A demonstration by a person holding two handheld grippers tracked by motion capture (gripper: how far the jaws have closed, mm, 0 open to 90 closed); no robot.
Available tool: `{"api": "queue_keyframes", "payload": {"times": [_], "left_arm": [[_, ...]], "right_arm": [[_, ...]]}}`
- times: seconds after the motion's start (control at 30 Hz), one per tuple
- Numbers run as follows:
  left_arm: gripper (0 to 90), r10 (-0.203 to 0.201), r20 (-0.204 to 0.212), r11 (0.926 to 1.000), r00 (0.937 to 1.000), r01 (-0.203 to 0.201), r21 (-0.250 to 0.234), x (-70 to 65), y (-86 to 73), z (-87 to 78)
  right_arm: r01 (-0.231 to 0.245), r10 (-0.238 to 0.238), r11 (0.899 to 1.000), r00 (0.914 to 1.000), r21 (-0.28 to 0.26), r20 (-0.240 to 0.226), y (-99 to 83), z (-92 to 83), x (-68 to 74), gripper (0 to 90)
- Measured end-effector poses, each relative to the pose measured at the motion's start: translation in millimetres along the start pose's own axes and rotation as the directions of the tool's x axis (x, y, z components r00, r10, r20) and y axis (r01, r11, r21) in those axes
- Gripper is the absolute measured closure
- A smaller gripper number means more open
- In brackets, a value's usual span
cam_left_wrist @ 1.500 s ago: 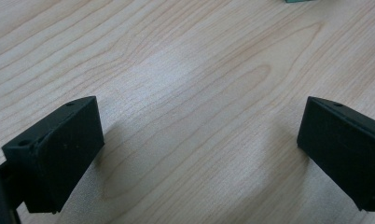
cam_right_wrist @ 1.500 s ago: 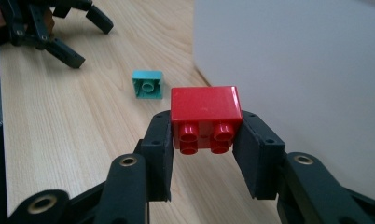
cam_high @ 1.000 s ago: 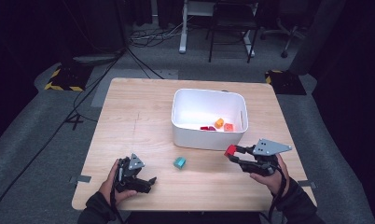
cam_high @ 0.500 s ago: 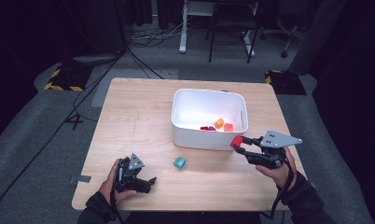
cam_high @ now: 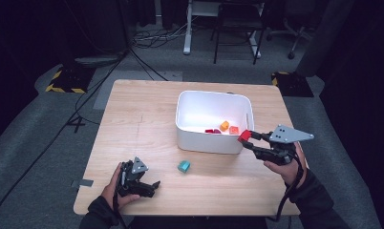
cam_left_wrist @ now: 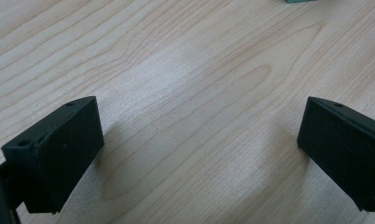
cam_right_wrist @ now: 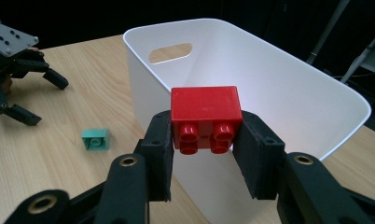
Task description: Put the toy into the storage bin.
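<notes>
Red brick sits clamped between the jaws of the right tool, studs facing the camera in the right gripper view, held above the surface just at the near right corner of the white bin. Near the front edge of the surface, toward its left corner, the left tool rests with its jaws spread wide and nothing between them. A teal brick lies on the bare wood between the left tool and the bin. Inside the bin, orange and red pieces lie near its right wall.
</notes>
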State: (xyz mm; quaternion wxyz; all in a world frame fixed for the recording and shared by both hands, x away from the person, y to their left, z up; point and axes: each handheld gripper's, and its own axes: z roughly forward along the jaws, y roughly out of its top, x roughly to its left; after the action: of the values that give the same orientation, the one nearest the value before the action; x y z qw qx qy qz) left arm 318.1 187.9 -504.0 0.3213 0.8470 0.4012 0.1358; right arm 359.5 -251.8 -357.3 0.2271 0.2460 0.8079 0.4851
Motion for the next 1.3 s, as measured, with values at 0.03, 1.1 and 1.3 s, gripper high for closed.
{"api": "queue_keyframes", "payload": {"times": [0.03, 1.1, 1.3], "left_arm": [[0.4, 0.000, 0.001, 1.0000, 1.0000, 0.000, 0.000, 0.0, 0.0, 0.1], [0.5, -0.001, 0.003, 1.0000, 1.0000, 0.001, 0.001, -0.1, 0.0, 0.1], [0.4, 0.000, 0.001, 1.0000, 1.0000, 0.000, 0.000, 0.0, 0.0, 0.1]], "right_arm": [[0.000, 0.000, 1.000, 1.0000, -0.002, 0.000, 1.4, 0.3, -0.3, 59.1], [-0.054, 0.052, 0.998, 0.9948, 0.023, 0.088, 31.4, 35.9, -25.5, 59.2], [-0.052, 0.048, 0.998, 0.9942, 0.040, 0.096, 33.0, 45.7, -29.6, 59.2]]}}
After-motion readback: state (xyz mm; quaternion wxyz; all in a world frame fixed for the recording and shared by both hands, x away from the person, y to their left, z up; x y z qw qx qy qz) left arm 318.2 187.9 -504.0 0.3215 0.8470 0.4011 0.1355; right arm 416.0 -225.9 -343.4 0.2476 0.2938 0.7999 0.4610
